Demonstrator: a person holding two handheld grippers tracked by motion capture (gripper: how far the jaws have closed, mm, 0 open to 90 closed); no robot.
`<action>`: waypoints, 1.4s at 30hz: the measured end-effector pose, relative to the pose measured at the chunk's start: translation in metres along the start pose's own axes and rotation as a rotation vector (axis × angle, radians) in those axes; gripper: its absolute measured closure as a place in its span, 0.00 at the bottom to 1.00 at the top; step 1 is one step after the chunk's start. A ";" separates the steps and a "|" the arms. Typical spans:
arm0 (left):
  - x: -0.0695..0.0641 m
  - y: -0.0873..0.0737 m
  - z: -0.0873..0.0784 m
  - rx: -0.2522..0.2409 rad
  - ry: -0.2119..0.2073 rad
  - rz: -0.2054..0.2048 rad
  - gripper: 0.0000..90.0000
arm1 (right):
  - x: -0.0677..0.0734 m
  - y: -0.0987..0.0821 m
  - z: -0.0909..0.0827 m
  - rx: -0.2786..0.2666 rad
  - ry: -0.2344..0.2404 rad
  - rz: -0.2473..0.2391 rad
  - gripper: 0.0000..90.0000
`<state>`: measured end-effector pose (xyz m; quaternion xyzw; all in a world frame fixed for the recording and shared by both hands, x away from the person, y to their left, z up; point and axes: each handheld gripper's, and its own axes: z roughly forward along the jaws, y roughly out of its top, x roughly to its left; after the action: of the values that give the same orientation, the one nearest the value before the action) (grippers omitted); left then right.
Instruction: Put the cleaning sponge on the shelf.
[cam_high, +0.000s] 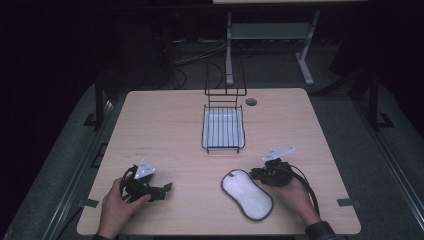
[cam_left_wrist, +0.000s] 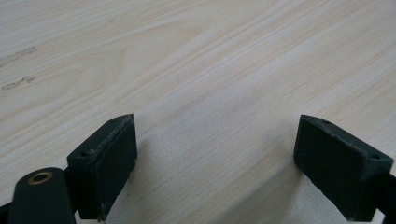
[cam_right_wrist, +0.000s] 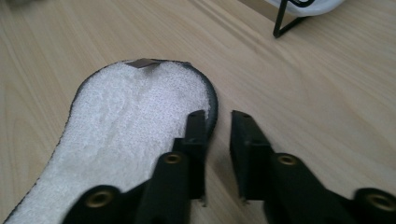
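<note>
At the near left of the wooden table (cam_high: 165, 130) we see the left gripper (cam_high: 167, 187) held low, its jaws spread wide over bare wood. Just right of centre lies a white terry insole (cam_high: 247, 194) with a dark rim. Behind it stands a black wire rack (cam_high: 223, 127) over a white tray. The right gripper (cam_high: 253, 173) sits at the insole's right edge, jaws nearly together but holding nothing.
</note>
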<state>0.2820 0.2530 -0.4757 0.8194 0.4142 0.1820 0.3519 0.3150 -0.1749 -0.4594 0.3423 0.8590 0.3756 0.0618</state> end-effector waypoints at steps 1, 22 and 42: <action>0.000 0.000 0.000 0.000 0.000 0.000 0.14 | 0.000 0.000 -0.001 0.000 -0.005 0.009 0.75; 0.000 0.000 0.000 0.002 0.000 0.002 0.14 | 0.029 -0.010 -0.021 -0.040 -0.046 0.055 0.17; 0.000 0.000 0.000 0.001 0.000 0.002 0.14 | 0.046 -0.014 0.003 0.020 -0.019 0.010 0.15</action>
<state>0.2820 0.2532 -0.4756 0.8200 0.4137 0.1822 0.3511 0.2737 -0.1504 -0.4644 0.3507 0.8604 0.3641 0.0645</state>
